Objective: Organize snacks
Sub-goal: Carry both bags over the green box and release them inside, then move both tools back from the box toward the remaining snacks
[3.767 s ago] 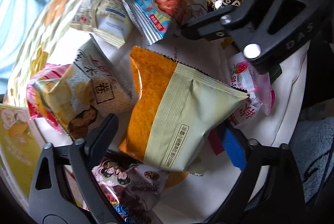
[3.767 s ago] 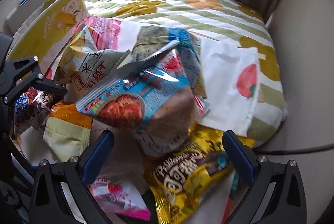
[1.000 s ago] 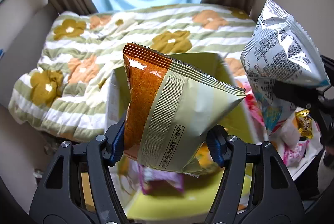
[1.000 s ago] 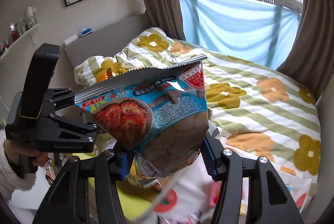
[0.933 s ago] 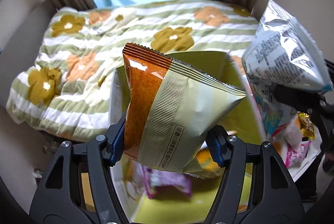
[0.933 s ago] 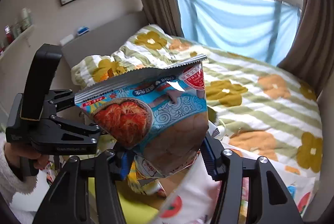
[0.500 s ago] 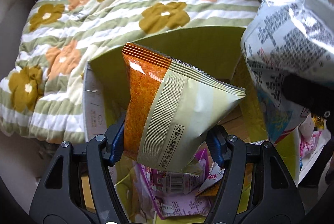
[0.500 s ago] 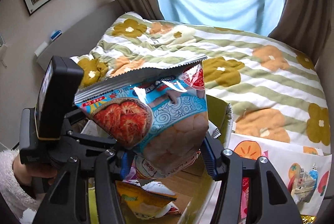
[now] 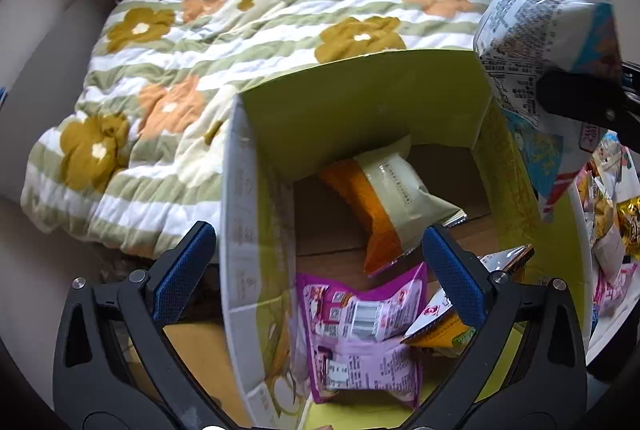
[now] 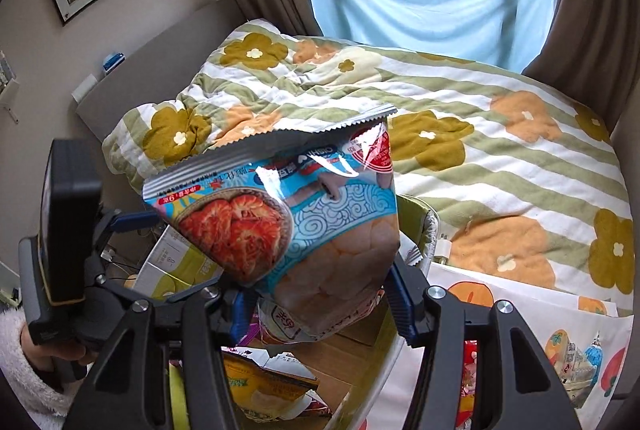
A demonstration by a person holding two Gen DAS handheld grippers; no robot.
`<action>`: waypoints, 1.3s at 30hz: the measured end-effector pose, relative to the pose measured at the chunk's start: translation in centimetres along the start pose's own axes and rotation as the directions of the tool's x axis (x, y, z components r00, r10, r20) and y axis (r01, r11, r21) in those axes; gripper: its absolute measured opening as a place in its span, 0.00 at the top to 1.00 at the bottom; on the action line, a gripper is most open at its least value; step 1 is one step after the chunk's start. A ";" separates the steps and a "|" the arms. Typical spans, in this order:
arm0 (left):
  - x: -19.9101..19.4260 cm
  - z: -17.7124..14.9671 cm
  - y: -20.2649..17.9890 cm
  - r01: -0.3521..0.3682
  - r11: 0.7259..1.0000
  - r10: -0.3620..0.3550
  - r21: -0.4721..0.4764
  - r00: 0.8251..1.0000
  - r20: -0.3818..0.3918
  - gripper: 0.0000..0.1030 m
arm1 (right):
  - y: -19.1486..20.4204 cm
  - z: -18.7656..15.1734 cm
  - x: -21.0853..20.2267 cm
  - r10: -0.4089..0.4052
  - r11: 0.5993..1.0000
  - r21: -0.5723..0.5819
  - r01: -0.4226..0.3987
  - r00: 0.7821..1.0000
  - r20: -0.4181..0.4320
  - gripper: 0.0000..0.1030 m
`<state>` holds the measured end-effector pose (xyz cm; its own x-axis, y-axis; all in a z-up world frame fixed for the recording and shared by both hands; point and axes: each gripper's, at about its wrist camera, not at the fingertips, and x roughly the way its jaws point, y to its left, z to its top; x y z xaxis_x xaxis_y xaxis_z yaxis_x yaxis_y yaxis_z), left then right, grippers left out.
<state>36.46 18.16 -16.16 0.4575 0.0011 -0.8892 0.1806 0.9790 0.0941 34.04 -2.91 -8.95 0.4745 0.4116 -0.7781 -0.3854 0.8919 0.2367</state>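
My left gripper (image 9: 320, 270) hangs over the open yellow-green cardboard box (image 9: 360, 101); its jaws are opening wide and nothing is between them. The orange and pale green snack bag (image 9: 384, 201) lies on the box floor against the far wall, beside a purple packet (image 9: 360, 326) and a yellow packet (image 9: 440, 326). My right gripper (image 10: 316, 294) is shut on the blue snack bag with the red noodle picture (image 10: 288, 222), held above the box's right side; the same blue bag (image 9: 536, 29) shows its silver back at the upper right of the left wrist view.
A floral striped quilt (image 10: 480, 133) covers the bed behind the box. More snack packets (image 9: 612, 230) lie on a printed white cloth (image 10: 560, 330) right of the box. A hand in a fluffy white sleeve (image 10: 24, 362) holds the left gripper's handle. Curtains and a window stand behind.
My left gripper opened and the orange and green bag dropped from it into the box. Both grippers moved down closer over the box; the right one still holds its blue bag.
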 end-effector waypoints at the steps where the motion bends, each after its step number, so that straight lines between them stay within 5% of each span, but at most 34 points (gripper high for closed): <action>1: -0.2 -0.3 0.2 0.001 1.000 -0.001 -0.010 1.000 0.002 0.01 | 0.2 0.1 0.2 0.003 1.000 -0.005 -0.003 1.000 -0.006 0.50; 12: -1.6 -2.4 1.5 0.037 0.997 -0.036 -0.073 0.999 0.007 0.01 | 1.4 0.4 3.9 0.028 1.000 0.017 -0.026 0.994 -0.105 0.48; 14: -1.7 -2.7 1.6 0.020 0.997 -0.020 -0.071 1.000 0.003 0.01 | 1.3 0.2 3.9 0.035 0.999 0.038 -0.031 0.995 -0.098 0.40; 16: -1.9 -3.0 1.8 0.014 0.998 -0.014 -0.069 1.000 0.002 0.01 | 1.3 0.1 3.6 0.032 0.998 0.049 -0.028 0.996 -0.083 0.08; 18: -2.2 -3.4 1.9 0.009 0.997 -0.009 -0.071 1.000 0.003 0.01 | 1.3 -0.1 3.2 0.032 0.998 0.057 -0.030 0.998 -0.048 0.00; 26: -3.7 -3.8 2.5 0.010 0.997 -0.008 -0.072 0.999 0.031 0.01 | 1.6 -0.1 1.3 0.039 0.997 0.072 -0.038 0.999 -0.007 0.00; 39: -9.9 -3.9 2.0 -0.030 0.999 0.033 -0.024 0.991 0.130 0.01 | 3.7 -0.6 -6.4 -0.094 0.992 0.087 0.087 0.992 0.079 0.00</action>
<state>28.92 20.90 -8.95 0.5722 0.0065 -0.8201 0.1460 0.9832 0.1097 29.11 -2.41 -3.42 0.5694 0.3391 -0.7488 -0.2723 0.9373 0.2174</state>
